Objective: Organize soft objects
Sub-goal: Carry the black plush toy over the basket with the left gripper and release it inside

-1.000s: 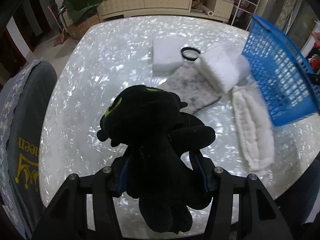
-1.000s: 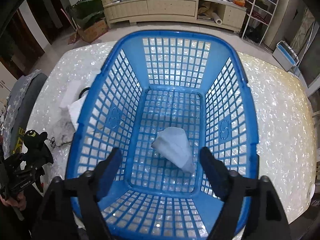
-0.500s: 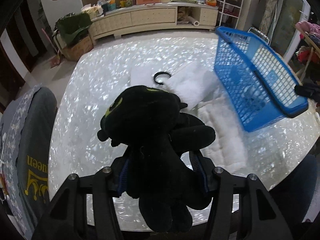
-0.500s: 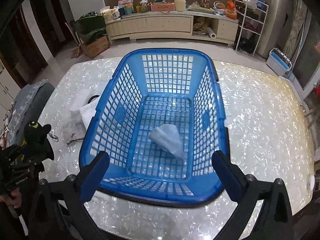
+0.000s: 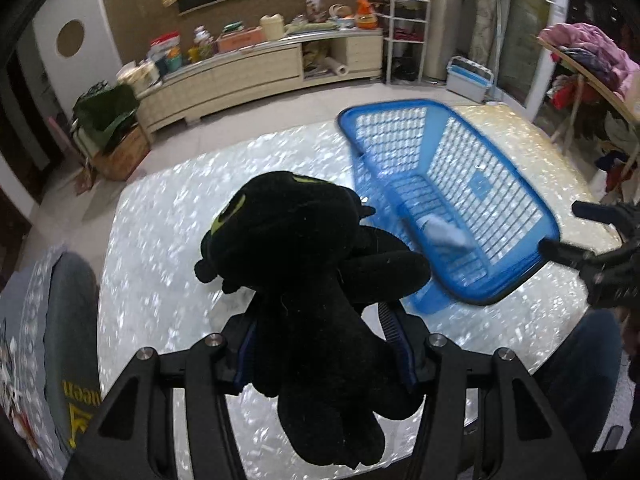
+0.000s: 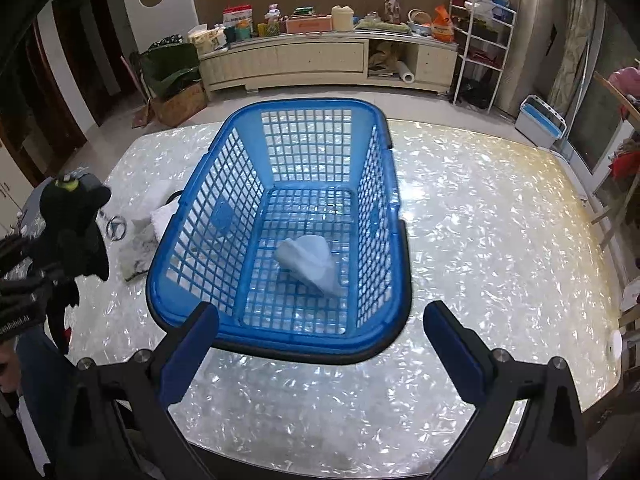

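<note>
While your left hand-held gripper [image 5: 326, 344] has its blue pads pinched tight around the middle of the black plush toy [image 5: 304, 264], you are in the carry step of the tidy-up: the toy hangs clear of the worktop [image 5: 160, 232], head up toward 12 o'clock and legs dangling toward 6, with the blue basket [image 5: 516, 192] lying off at about 2 o'clock in the left wrist view. Your right hand-held gripper [image 6: 320, 344] is spread wide and holds nothing; it hovers just short of the basket's near rim, which sits at 12 o'clock from it, and one pale blue cloth [image 6: 310, 258] already lies on the basket floor. In the right wrist view the toy shows at 9 o'clock, outside the basket's left wall and near some white fluffy pieces [image 6: 154, 224] on the worktop, which look like soft things not yet put away. Your next move, as I judge it, is to swing the toy over toward 2 o'clock until it hangs above the open basket, lower it past the rim, then let the pads part so it drops beside the cloth. Mind the dangling legs; they could catch on the rim, so lift high enough. The basket is light, so your free gripper may need to steady it.
</note>
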`<action>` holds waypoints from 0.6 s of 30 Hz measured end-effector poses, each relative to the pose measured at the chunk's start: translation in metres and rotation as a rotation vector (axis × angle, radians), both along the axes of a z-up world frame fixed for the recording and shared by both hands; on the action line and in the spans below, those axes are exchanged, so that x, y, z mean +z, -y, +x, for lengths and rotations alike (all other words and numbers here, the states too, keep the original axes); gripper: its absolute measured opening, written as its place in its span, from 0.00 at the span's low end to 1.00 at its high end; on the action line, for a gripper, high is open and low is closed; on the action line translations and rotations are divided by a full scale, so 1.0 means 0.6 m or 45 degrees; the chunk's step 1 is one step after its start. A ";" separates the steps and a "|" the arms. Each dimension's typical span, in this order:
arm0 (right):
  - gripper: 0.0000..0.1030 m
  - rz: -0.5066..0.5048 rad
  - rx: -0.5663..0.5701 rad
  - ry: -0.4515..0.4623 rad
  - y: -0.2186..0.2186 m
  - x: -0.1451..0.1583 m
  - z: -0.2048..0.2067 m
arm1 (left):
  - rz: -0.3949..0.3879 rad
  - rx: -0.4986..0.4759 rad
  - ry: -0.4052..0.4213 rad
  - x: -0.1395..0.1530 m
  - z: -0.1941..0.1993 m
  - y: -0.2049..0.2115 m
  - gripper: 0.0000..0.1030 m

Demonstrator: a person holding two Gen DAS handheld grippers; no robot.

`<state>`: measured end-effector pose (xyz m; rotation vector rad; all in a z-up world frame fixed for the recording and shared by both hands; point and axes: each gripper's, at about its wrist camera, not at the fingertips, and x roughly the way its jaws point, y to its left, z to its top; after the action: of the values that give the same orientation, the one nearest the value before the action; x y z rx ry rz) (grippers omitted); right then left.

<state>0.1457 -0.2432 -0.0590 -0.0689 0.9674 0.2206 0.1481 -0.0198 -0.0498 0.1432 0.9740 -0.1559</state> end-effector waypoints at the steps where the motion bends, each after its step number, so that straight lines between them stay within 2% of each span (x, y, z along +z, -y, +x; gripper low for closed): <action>1: 1.00 -0.008 -0.003 0.006 0.002 0.000 0.000 | -0.002 -0.017 0.006 0.006 0.004 0.008 0.51; 9: 1.00 0.008 -0.027 0.022 0.028 -0.006 0.007 | 0.031 -0.161 0.045 0.045 0.047 0.072 0.51; 18: 1.00 0.041 -0.060 0.015 0.054 -0.021 0.027 | 0.069 -0.367 0.049 0.047 0.109 0.151 0.51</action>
<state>0.1622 -0.2758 -0.0714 -0.0176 0.9526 0.1922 0.2133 -0.1103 -0.0218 0.3355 0.9162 -0.3901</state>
